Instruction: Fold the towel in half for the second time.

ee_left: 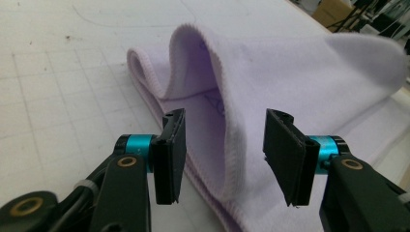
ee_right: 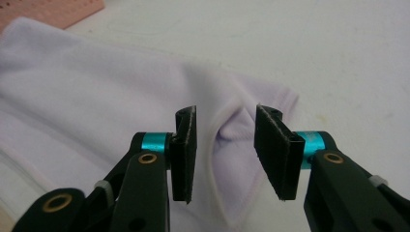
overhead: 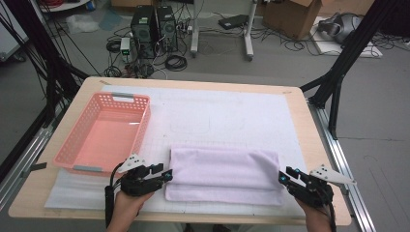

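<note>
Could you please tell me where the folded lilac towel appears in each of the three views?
High view: towel lies near the table's front edge, between both grippers.
Left gripper view: its folded end stands between the open jaws.
Right gripper view: its corner sits between the open jaws.
Shared landmark: pink basket.

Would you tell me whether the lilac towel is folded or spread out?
Folded: the lilac towel lies in stacked layers, looped at its end between the left gripper's open jaws.

Between my black fingers [ee_left: 170,157] lay a pale lilac towel [overhead: 223,174]; beyond them a salmon-pink basket [overhead: 136,126] on white gridded mat [overhead: 232,113].
</note>
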